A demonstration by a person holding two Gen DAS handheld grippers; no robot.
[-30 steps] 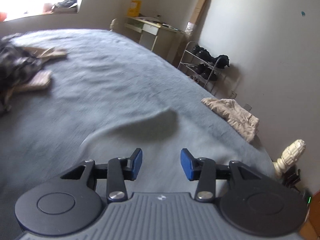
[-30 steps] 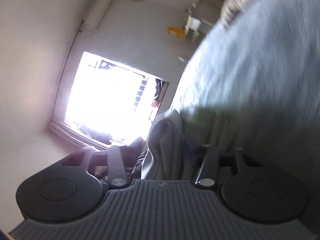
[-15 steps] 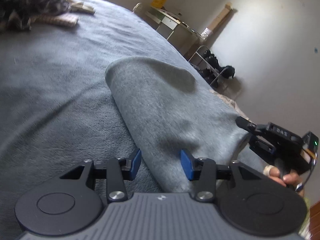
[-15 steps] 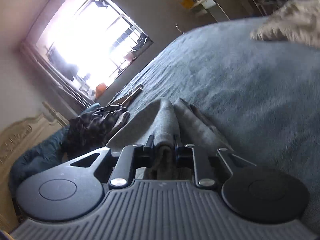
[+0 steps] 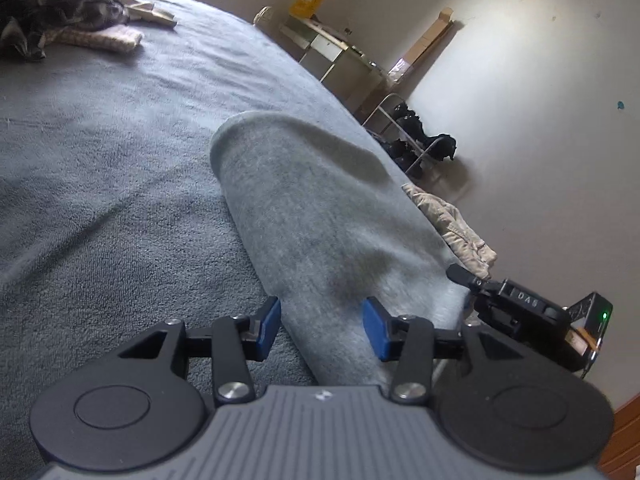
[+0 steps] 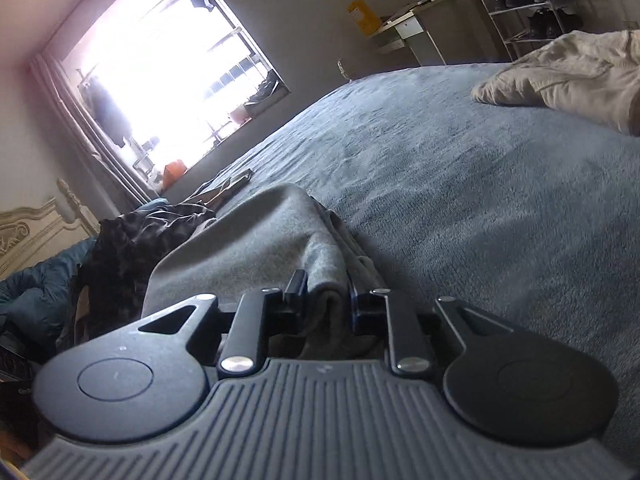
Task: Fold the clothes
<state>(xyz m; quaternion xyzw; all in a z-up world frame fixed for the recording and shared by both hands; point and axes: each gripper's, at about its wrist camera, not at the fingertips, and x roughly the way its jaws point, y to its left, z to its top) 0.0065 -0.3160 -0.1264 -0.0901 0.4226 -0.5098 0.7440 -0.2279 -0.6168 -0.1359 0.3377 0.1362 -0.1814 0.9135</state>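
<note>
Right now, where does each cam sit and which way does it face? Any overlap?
Left wrist: on the left gripper, looking across the bed toward desk and shoe rack; blue pads straddle the grey garment; right gripper shows at the right edge.
Right wrist: on the right gripper, facing the window; jaws opening, the garment's edge bunched between them.
Shared: grey garment, bed, beige clothing, dark clothes pile.

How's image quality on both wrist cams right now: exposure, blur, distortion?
Right wrist view: the window is blown out to white, with a pinkish flare on the wall beside it; the dark clothes pile sits in deep shadow. Left wrist view: even, soft light, sharp on the grey garment, a soft shadow across its far end. Both: strong fisheye bending, no motion blur that I can see.
</note>
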